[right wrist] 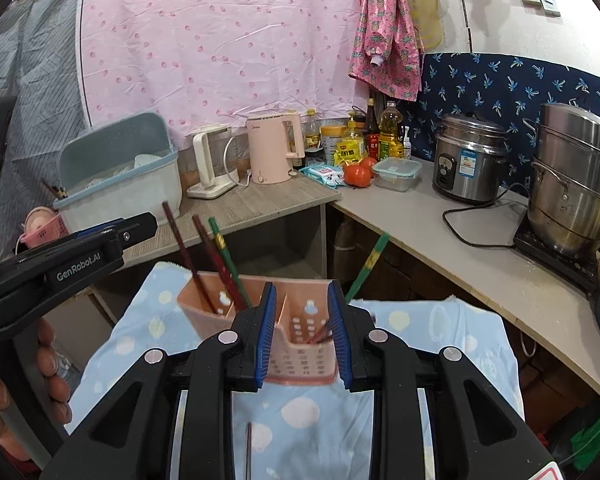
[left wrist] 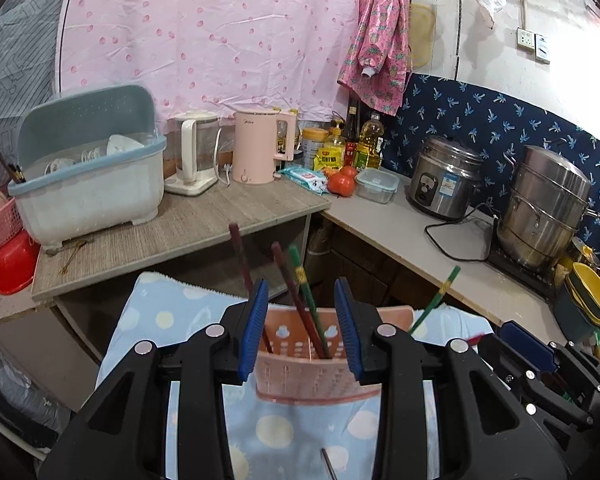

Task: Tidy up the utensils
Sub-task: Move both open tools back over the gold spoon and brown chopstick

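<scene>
The left gripper [left wrist: 307, 328] has its blue pads parted with nothing between them or touching them; the right gripper [right wrist: 302, 334] stands likewise, jaws apart and empty. Just beyond both sets of fingertips, on a blue spotted towel [right wrist: 300, 412], sits the pink slotted utensil holder [right wrist: 300, 344]. Dark red chopsticks [left wrist: 288, 304] and a green chopstick [left wrist: 306, 292] lean in its left compartment, another green chopstick [right wrist: 366, 266] at its right. One chopstick [right wrist: 249, 450] lies on the towel below the jaws.

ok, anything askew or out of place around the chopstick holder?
Yes. One green chopstick leans steeply out over the pink holder's right end, apart from the three bunched upright-ish in its left compartment. A dark thin utensil also lies loose on the blue towel, outside the holder.
</scene>
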A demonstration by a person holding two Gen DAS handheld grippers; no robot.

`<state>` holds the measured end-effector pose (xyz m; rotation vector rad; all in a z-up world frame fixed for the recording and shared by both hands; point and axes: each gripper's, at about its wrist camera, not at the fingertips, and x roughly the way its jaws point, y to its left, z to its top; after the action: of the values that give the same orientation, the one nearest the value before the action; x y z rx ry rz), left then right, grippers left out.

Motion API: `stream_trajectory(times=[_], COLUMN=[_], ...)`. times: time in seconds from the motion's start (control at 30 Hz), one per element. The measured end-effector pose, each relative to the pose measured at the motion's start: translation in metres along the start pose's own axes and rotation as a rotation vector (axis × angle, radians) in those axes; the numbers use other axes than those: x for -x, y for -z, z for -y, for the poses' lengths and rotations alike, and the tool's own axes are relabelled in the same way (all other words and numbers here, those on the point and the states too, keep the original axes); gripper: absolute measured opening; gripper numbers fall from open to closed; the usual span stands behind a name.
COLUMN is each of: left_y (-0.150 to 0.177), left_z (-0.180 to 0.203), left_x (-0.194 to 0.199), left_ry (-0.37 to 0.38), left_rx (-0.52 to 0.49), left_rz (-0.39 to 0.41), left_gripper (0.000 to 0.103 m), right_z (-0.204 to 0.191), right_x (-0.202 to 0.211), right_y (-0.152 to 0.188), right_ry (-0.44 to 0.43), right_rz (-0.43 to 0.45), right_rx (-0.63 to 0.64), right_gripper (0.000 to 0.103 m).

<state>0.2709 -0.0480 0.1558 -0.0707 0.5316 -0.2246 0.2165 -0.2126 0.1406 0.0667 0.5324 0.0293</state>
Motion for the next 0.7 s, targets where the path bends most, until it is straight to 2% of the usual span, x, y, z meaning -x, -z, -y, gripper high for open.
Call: stream_trajectory(times=[0.4, 0.7], left_y=[0.075, 0.156], left_z=[-0.018, -0.027], left_x=[0.030, 0.037], left_ry=[-0.020, -0.045], left_rx=[0.017, 0.032], left_rz=[-0.089, -0.211], left_gripper=[0.033, 0.033], right_z=[-0.011, -0.019], right_x=[0.038, 0.051], right_y=[0.082, 0.162], right_ry=[-0.027, -0.050], right_rz=[-0.116, -0.256], right_rx=[-0.015, -0.040], right_gripper=[0.026, 0.026])
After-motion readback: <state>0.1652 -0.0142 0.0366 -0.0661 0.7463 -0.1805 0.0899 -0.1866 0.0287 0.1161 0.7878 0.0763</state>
